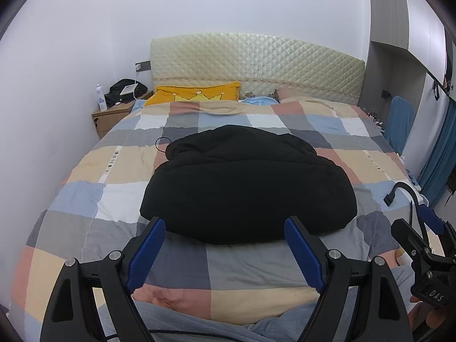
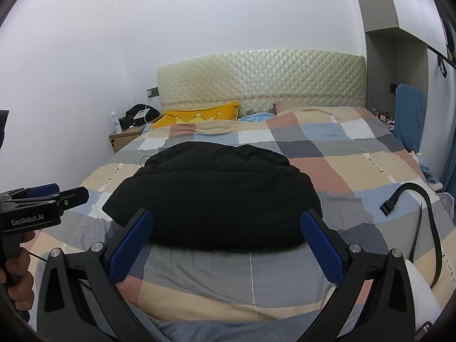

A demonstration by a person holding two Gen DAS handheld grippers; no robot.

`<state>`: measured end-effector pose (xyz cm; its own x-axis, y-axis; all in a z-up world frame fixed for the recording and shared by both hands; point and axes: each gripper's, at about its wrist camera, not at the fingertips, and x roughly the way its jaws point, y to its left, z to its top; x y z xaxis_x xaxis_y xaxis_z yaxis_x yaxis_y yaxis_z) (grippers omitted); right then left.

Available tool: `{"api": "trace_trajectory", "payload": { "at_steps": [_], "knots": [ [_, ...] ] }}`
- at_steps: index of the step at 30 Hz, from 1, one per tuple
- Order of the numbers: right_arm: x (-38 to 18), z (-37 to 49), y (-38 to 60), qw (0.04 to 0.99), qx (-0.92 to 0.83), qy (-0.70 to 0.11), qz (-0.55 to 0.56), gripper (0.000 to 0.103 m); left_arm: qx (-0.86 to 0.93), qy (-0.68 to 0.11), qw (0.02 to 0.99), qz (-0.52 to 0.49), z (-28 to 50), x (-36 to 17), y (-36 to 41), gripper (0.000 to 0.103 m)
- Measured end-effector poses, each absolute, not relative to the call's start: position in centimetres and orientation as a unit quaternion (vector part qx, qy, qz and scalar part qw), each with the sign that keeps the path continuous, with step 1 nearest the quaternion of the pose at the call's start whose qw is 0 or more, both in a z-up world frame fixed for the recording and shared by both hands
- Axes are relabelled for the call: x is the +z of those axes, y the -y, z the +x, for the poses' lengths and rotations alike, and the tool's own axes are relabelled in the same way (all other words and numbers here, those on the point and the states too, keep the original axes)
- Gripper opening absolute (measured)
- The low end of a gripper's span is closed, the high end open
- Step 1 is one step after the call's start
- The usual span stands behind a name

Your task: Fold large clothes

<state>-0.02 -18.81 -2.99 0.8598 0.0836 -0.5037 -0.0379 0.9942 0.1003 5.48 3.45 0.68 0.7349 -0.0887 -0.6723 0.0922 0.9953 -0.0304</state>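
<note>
A black puffy garment [image 1: 245, 182] lies folded into a compact bundle in the middle of the bed, on the checkered quilt [image 1: 85, 171]. It also shows in the right wrist view [image 2: 216, 196]. My left gripper [image 1: 225, 225] is open and empty, held just short of the bundle's near edge. My right gripper [image 2: 226, 218] is open and empty too, also just before the near edge. In the right wrist view the left gripper shows at the far left [image 2: 71, 196], held in a hand.
A black strap with a buckle [image 2: 390, 205] lies on the quilt to the right. A yellow pillow [image 1: 196, 94] and a quilted headboard [image 1: 256, 59] are at the far end. A wooden nightstand [image 1: 111, 114] with a bottle stands far left. A blue chair [image 2: 407, 114] stands right.
</note>
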Motion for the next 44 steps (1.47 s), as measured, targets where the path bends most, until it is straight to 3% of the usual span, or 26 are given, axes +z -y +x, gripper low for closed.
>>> {"api": "trace_trajectory", "payload": {
  "at_steps": [44],
  "knots": [
    [-3.50,0.60,19.68,0.960,0.021,-0.278,0.042,0.103,-0.050,-0.364,0.930,-0.006,5.24,0.64,-3.35,0.085]
  ]
}}
